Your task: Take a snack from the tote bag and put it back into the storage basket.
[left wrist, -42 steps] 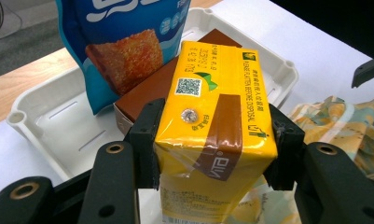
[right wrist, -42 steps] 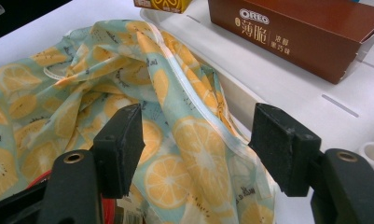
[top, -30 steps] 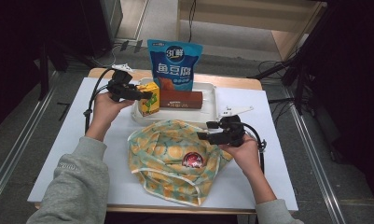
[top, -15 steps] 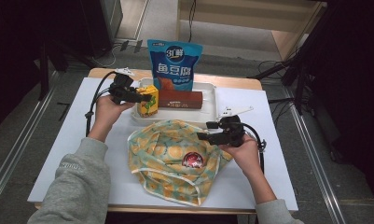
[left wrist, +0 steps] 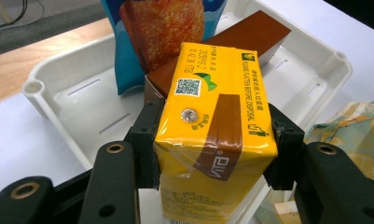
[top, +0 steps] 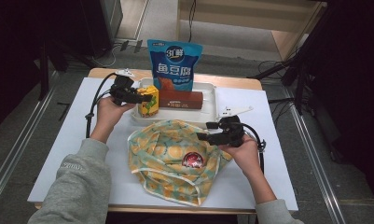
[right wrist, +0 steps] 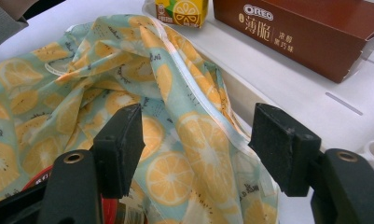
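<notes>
Left gripper [left wrist: 212, 144] clamps the carton [left wrist: 215, 135] over the tray [left wrist: 72, 107]. Right gripper [right wrist: 198, 144] jaws wide, bag [right wrist: 142, 102] rim between them, not pinched.

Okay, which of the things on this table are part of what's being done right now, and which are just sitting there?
In the job:
- yellow drink carton, clamped in the left hand-held gripper
- lemon-print fabric bag, its rim between the open jaws of the right hand-held gripper

Lying about:
- brown Oreo box
- blue snack pouch
- white tray
- red item in the bag

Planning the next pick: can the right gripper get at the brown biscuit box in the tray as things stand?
Probably yes. The right gripper is open over the bag's edge, and the brown biscuit box lies uncovered in the tray just beyond.
</notes>
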`<action>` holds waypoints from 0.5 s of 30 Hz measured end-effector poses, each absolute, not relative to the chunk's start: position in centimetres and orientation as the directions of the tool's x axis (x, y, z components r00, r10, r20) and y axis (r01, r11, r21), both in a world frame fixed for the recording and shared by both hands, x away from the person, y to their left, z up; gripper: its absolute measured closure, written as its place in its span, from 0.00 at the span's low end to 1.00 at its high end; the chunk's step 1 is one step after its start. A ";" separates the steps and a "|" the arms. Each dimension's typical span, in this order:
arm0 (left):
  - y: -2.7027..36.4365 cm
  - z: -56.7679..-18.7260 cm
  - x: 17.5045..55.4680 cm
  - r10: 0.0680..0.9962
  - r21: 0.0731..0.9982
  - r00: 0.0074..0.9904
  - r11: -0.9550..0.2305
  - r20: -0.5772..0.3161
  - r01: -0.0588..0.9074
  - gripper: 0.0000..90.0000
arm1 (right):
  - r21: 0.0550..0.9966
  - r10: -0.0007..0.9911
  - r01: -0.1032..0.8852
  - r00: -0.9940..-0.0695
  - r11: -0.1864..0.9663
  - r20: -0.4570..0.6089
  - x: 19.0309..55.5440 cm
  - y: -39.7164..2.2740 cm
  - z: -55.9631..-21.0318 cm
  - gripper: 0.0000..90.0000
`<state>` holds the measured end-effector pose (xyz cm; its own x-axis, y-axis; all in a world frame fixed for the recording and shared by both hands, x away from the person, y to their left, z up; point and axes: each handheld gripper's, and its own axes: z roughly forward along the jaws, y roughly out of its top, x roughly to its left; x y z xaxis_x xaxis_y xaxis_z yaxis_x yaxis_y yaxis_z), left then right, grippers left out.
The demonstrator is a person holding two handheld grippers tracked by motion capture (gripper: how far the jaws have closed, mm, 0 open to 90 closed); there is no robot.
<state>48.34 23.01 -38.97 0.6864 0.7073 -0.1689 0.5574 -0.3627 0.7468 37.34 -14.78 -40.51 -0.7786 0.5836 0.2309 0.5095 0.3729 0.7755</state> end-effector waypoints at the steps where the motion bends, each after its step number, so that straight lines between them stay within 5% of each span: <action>1: 23.0 -39.1 48.4 0.710 0.744 0.683 -0.363 -0.168 0.561 0.56 | 0.776 0.584 0.509 -0.778 0.373 0.230 37.3 -14.8 -40.5 0.39; 15: 22.8 -39.9 47.6 0.708 0.739 0.689 -0.380 -0.155 0.556 0.56 | 0.772 0.582 0.511 -0.779 0.378 0.231 37.4 -14.7 -40.6 0.39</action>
